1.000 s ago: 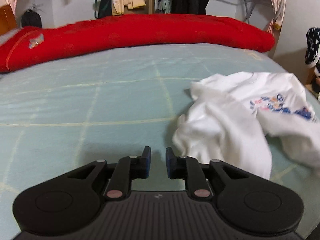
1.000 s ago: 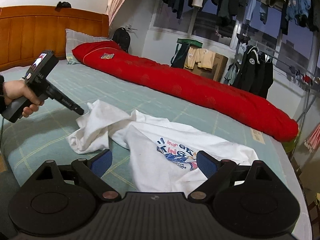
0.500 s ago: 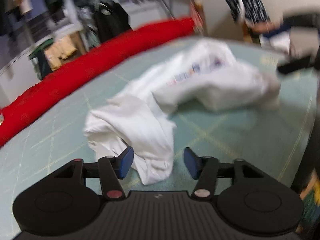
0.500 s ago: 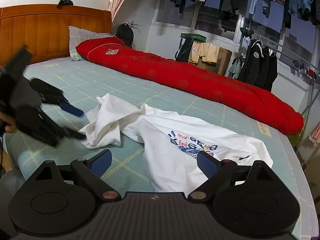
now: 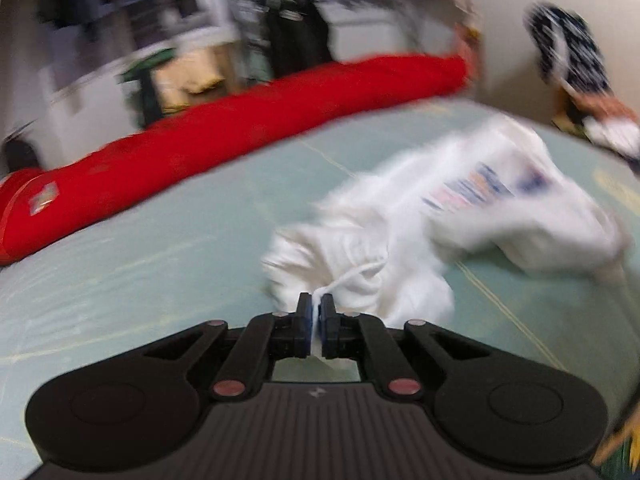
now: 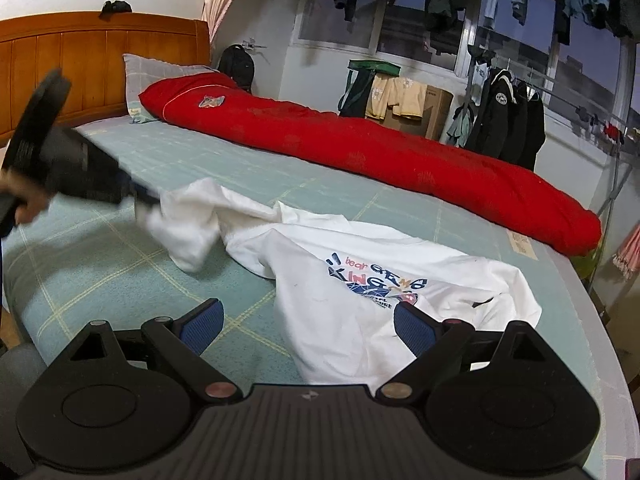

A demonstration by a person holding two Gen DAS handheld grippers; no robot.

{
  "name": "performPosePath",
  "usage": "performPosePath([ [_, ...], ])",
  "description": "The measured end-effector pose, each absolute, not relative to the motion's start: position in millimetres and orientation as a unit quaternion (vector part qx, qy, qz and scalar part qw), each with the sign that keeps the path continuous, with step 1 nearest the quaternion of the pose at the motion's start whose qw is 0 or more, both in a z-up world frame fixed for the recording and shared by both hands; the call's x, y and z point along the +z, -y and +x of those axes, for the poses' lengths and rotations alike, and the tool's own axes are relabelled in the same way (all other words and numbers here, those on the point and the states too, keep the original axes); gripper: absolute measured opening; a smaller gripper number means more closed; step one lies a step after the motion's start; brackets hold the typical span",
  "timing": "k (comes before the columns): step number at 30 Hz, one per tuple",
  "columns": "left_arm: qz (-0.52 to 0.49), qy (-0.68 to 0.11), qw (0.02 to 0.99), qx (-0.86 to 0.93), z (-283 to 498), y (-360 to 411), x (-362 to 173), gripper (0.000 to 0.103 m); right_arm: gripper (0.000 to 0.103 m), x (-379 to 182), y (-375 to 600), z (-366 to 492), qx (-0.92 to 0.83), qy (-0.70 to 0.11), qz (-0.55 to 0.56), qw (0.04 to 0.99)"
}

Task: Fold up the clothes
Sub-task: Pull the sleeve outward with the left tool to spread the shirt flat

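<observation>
Low centre of the left view: left gripper (image 5: 316, 310) just closed, pinching white T-shirt (image 5: 360, 272) hem | right gripper (image 6: 306, 326) spread wide over T-shirt's print | green checked bed (image 6: 120, 264)

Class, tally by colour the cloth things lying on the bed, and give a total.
White: 1, T-shirt
Red: 1, quilt
Grey: 1, pillow
Total: 3
</observation>
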State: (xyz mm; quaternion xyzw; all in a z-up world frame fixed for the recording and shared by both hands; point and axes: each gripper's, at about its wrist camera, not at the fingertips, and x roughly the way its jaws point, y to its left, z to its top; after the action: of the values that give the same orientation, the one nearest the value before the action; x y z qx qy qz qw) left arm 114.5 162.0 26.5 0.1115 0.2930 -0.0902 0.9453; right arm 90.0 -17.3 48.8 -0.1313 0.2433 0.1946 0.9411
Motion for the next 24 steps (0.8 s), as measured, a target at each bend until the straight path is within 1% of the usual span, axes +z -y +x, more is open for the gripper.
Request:
performPosePath([
  [7,0.061,-0.313,0.948,-0.01,167,-227,34,0.002,0.095,43,15,96,0.187,-0.253,-0.138,0.939],
  [15,0.017,-0.355,0.933,0.06,213,-284,8,0.002,0.095,37,16,112,0.162,-0.265,-0.143,0.94],
  [21,0.001,-0.369,0.924,0.098,237,-312,2,0.003,0.095,31,17,123,0.151,-0.276,-0.139,0.939],
  [22,-0.003,-0.372,0.923,0.099,241,-314,-1,0.006,0.095,30,17,124,0.151,-0.278,-0.137,0.939],
  [23,-0.004,-0.375,0.922,0.102,243,-314,-4,0.014,0.095,29,16,125,0.151,-0.28,-0.135,0.938],
  [24,-0.005,-0.376,0.921,0.103,244,-314,-6,0.014,0.095,27,16,126,0.152,-0.283,-0.135,0.937],
])
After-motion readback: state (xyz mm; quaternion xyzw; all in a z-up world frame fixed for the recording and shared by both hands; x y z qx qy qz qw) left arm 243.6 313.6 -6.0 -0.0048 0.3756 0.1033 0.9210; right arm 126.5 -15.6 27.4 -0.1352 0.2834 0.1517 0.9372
